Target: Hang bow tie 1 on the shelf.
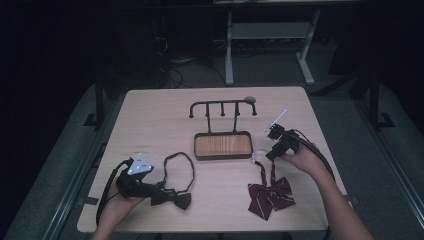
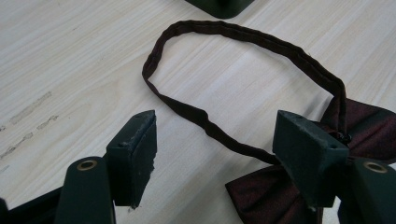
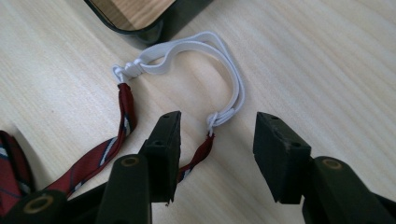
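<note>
Pale wooden table [image 1: 150, 115]: the left gripper [image 2: 215, 154] is spread wide over a dark bow tie [image 2: 280, 196]; the right gripper [image 3: 217, 149], likewise empty, is spread around a striped tie's white elastic [image 3: 224, 60].

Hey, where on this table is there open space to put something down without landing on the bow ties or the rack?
The table is bare at its far left, left of the hook rack, and along the near edge between the dark bow tie and the striped bow tie. It is crowded mid-table, where the left gripper and the right gripper work beside both ties.
</note>
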